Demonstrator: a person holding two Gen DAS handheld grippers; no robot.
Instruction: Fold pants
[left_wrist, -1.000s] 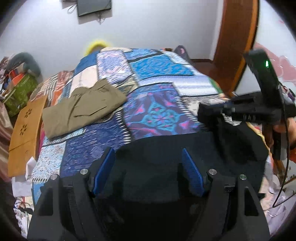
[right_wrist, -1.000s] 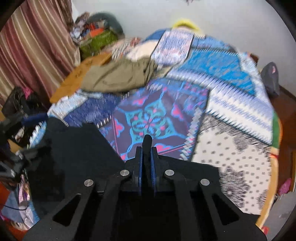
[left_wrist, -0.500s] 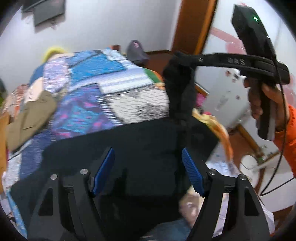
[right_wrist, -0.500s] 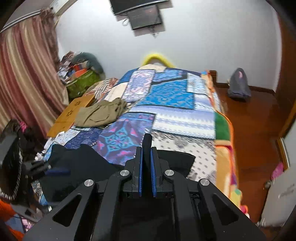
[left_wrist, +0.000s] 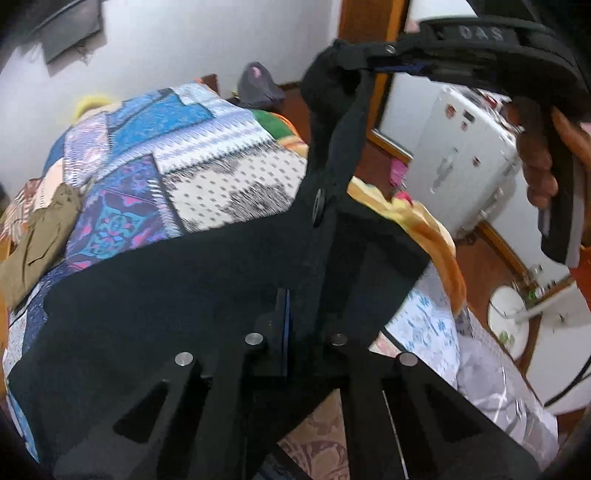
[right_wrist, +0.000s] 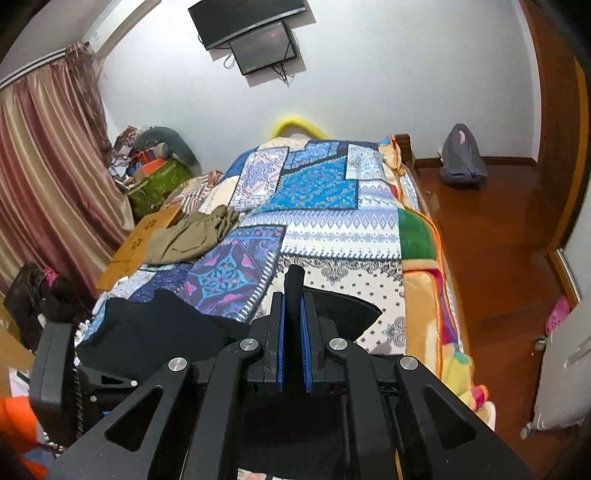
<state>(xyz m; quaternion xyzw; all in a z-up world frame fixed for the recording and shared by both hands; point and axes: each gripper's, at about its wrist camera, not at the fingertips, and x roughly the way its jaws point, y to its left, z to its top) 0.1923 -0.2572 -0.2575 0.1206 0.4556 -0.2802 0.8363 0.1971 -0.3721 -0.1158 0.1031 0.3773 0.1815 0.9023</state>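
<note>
The black pants (left_wrist: 192, 295) hang stretched between the two grippers over the near end of the bed (right_wrist: 332, 236), their lower part draped on the patchwork bedspread (left_wrist: 207, 147). The cloth is plain, dark and matte; a round black button (left_wrist: 318, 201) shows on the band that rises toward the upper gripper.

The left gripper (left_wrist: 291, 314) has its blue-padded jaws drawn together on a fold of the pants close to the camera. The right gripper (right_wrist: 291, 317) is clamped on a bunched strip of the same cloth, which sticks up between its blue pads (right_wrist: 279, 332). In the left wrist view the right gripper sits higher, at the top right, with pale digits on its black body that seem to read "045", too blurred to be sure. A hand (left_wrist: 539, 162) wraps around its handle, with an orange sleeve (left_wrist: 583, 266) below it.

In the right wrist view the left gripper's black body appears at the lower left, beside the orange sleeve.

Farther up the bed lies a pair of olive-brown pants (right_wrist: 192, 236), loosely folded, well apart from the black pair. A tan cardboard sheet (right_wrist: 136, 243) rests at the bed's left edge. Striped curtains (right_wrist: 44, 177) hang on the left, two dark screens (right_wrist: 255, 29) are mounted on the white wall, and a grey backpack (right_wrist: 461, 158) stands on the red-brown wooden floor (right_wrist: 498, 251) beside the bed.
</note>
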